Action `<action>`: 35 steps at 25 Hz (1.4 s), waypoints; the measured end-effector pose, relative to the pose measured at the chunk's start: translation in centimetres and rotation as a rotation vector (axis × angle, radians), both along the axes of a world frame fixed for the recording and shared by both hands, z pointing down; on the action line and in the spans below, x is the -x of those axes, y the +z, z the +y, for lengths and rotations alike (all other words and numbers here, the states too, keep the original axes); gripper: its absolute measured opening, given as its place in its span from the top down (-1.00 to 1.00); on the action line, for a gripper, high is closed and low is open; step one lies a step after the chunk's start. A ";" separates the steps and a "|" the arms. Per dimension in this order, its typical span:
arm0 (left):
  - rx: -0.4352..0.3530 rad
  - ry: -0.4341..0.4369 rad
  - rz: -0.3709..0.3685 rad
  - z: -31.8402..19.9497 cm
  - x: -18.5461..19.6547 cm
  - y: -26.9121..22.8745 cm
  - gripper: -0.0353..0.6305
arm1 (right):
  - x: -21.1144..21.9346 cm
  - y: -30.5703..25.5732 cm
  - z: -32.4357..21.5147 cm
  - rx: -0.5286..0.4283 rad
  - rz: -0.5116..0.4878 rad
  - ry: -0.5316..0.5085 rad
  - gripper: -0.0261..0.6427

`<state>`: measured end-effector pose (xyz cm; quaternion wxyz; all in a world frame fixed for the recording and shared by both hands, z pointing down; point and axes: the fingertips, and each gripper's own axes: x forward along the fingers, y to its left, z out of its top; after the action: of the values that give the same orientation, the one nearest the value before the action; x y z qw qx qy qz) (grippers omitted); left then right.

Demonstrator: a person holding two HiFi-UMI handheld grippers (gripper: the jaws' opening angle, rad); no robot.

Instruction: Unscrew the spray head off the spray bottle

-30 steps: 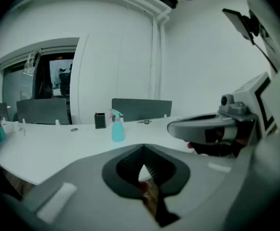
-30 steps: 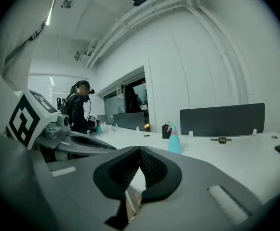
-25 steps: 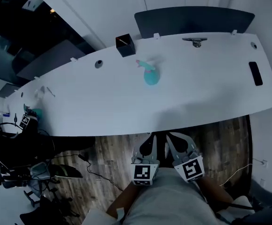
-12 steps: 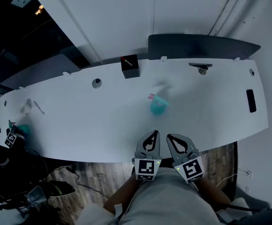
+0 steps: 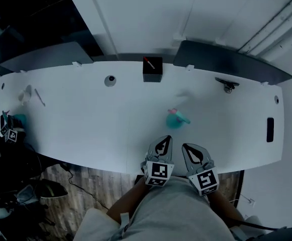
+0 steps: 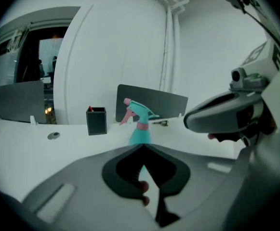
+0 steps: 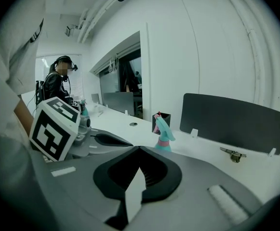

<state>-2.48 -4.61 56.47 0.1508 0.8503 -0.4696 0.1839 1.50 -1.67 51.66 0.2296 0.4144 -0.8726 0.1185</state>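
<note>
Both grippers are clenched with nothing in either. The left gripper [image 5: 163, 143] and right gripper [image 5: 187, 148] sit side by side over the near edge of the white table [image 5: 85, 127]. Their tips point to 12 o'clock, a gap separates the two, and neither touches anything on the tabletop. In the left gripper view the jaws meet tip to tip with no object between them. In the right gripper view the jaws are likewise together and empty. The spray bottle [image 5: 174, 120] stands upright on the table at about 12 o'clock from the grippers, near them but clear of both. It has a teal body and a pink collar. The spray head [image 6: 138, 109] is on the neck, teal with a pink trigger, and in the head view its nozzle points to roughly 3 o'clock. A black box [image 5: 152, 70] with a red-tipped stick in it is at 11 o'clock from the bottle, at the far edge. A round grommet [image 5: 109, 80] is at 9 o'clock from the box. A dark divider panel [image 5: 226, 62] runs along the far edge at 1 o'clock from the bottle. A small metal clamp [image 5: 227, 86] is just in front of the panel, at 2 o'clock from the bottle. A flat black rectangle [image 5: 270, 129] lies at 3 o'clock, near the table's right end. At the far left end, 9 o'clock, there is a teal object [image 5: 19, 120], too small to identify. The right gripper view shows a person [image 7: 58, 83] in dark clothes at 10 o'clock, beyond the table's far end.
</note>
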 end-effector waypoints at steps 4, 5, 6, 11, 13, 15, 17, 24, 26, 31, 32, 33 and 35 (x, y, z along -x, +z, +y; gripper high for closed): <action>0.042 -0.048 -0.013 -1.0 0.4 0.7 0.89 | 0.0 -0.3 -0.3 -0.003 -0.009 -0.073 0.92; 0.038 -0.053 -0.023 -1.5 0.4 0.9 0.89 | -0.2 -0.3 -0.6 -0.010 -0.009 -0.085 0.92; 0.034 -0.057 -0.036 -2.0 0.3 1.0 0.89 | -0.3 -0.2 -0.9 -0.012 -0.011 -0.093 0.92; 0.029 -0.072 -0.104 -2.9 0.0 2.2 0.88 | -1.4 -0.2 -1.5 -0.002 -0.029 -0.100 0.92; 0.062 -0.033 -0.115 -2.8 -0.8 3.3 0.24 | -1.7 0.2 -1.5 0.008 -0.030 -0.102 0.92; 0.094 0.011 -0.125 -2.9 -1.6 4.2 0.11 | -1.9 0.4 -1.5 0.014 -0.027 -0.104 0.92; 0.109 0.039 -0.144 -3.3 -2.2 5.1 -0.10 | -2.2 0.4 -1.5 0.018 -0.024 -0.101 0.92; 0.114 0.127 -0.196 -7.1 -4.5 9.0 -0.56 | -3.1 0.5 -1.5 0.029 -0.010 -0.074 0.92; 0.121 0.148 -0.230 -7.7 -5.0 9.9 -0.56 | -3.7 0.7 -1.5 0.039 -0.003 -0.061 0.92; 0.110 0.154 -0.257 -8.3 -5.1 10.4 -0.29 | -4.2 0.9 -1.9 0.052 -0.004 -0.038 0.92; 0.106 0.161 -0.263 -8.3 -5.2 10.4 -0.29 | -4.2 0.8 -2.0 0.053 -0.006 -0.039 0.92; 0.100 0.170 -0.273 -8.2 -5.2 10.3 -0.28 | -4.2 0.8 -2.2 0.052 -0.006 -0.041 0.92; 0.081 0.180 -0.302 -8.1 -5.0 10.1 -0.28 | -4.0 0.6 -2.4 0.045 -0.004 -0.048 0.92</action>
<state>2.55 -12.70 66.57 0.0954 0.8448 -0.4011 0.3410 5.55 -4.05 52.28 0.2398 0.3877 -0.8800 0.1331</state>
